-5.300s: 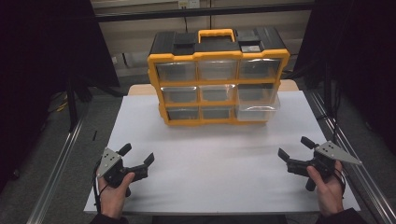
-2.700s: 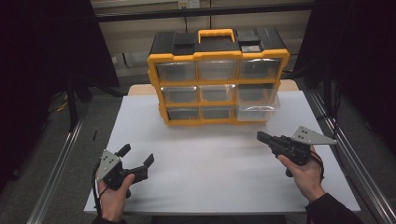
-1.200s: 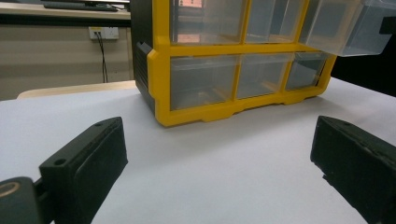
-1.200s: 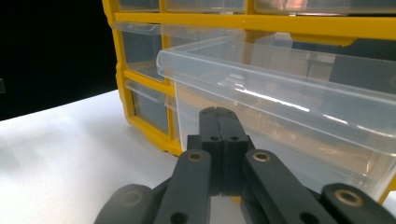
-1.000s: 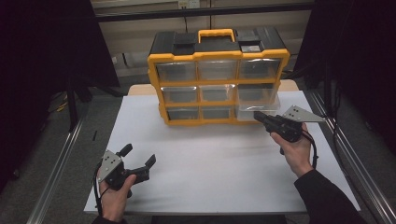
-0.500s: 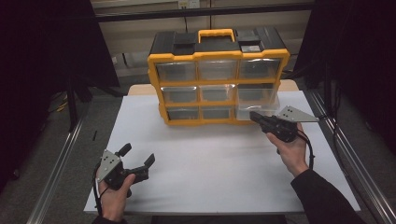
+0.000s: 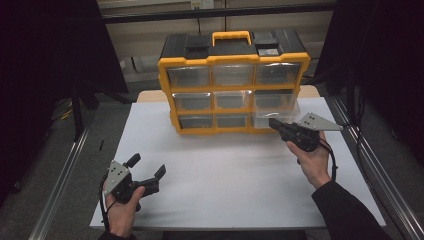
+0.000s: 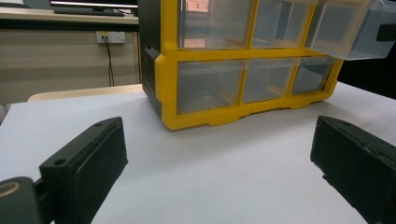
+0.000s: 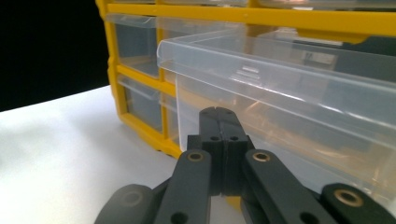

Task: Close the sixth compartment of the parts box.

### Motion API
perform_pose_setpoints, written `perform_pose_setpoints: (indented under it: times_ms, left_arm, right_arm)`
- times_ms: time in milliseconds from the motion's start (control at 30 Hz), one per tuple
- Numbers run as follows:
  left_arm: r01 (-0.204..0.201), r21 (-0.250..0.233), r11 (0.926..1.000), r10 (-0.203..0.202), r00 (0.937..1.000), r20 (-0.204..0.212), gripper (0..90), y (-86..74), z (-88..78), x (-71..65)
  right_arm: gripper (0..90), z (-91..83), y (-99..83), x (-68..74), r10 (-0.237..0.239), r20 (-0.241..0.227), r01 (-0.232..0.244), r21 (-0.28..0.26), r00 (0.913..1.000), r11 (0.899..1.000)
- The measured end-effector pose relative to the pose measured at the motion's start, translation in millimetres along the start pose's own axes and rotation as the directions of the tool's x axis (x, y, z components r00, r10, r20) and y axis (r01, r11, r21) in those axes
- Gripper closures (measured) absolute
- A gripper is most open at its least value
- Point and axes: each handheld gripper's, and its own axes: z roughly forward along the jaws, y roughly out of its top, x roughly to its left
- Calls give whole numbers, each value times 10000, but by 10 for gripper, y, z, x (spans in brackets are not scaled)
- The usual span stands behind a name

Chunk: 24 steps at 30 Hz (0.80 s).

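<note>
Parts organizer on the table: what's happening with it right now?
A person holds a gripper in each hand at a white table. The right gripper, jaws shut, has its tip at the front of a clear drawer that sticks out from the right side of the yellow organizer; nothing appears to be clamped between the jaws. The other drawers look closed. The left gripper sits open near the table's front left, well away from the organizer and holding nothing.
</note>
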Motion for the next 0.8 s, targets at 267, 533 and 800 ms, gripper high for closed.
perform_pose_setpoints:
  times_ms: [267,533,800]
  left_arm:
    - [-23,-7,10000,23,10000,12,38,2,-1,2]
    - [-42,-4,10000,42,10000,45,38,3,-2,2]
    - [-94,-30,10000,94,10000,-5,38,4,-4,1]
  right_arm:
    - [900,9,13,-8,61,-7,-61,-32,10000,10000]
    - [900,27,30,-38,100,100,-99,-108,9999,9999]
    - [900,45,40,-44,163,64,-162,-148,9998,9998]
